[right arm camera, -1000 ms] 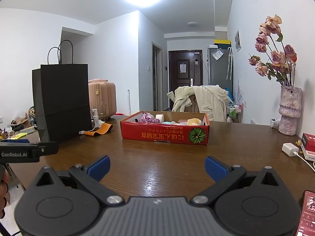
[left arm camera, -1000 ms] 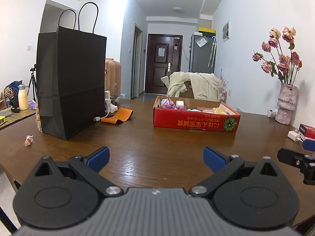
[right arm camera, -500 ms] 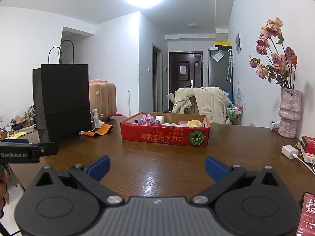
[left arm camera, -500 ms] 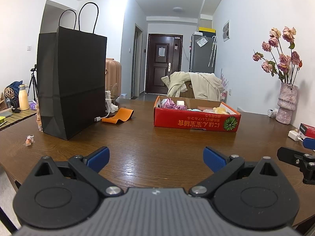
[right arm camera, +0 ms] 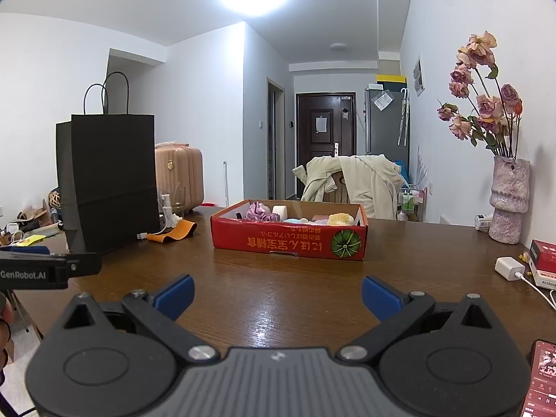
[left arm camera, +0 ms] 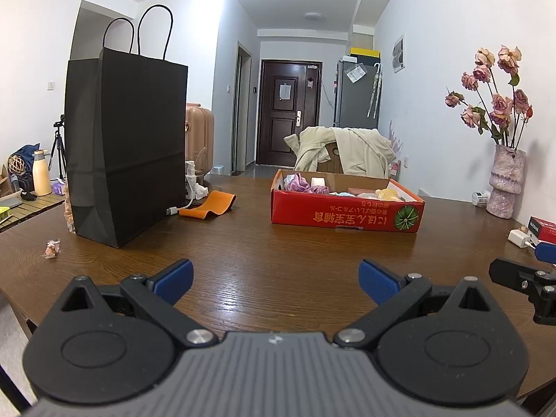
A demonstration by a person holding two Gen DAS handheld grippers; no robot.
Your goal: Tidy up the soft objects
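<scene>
both grippers wide over the near edge, box of soft things ahead

the left gripper and right gripper hover above the near edge of the desk, jaws spread wide, holding nothing. the red cardboard box sits toward the far edge, with a purple cloth, a yellow sponge and other soft pieces inside. a black paper bag stands upright toward the left edge, well apart from the box.

Counted on the brown wooden table: one tall black paper bag, one red cardboard box, one orange strap, one pink textured vase, one white charger, two spread grippers.
</scene>
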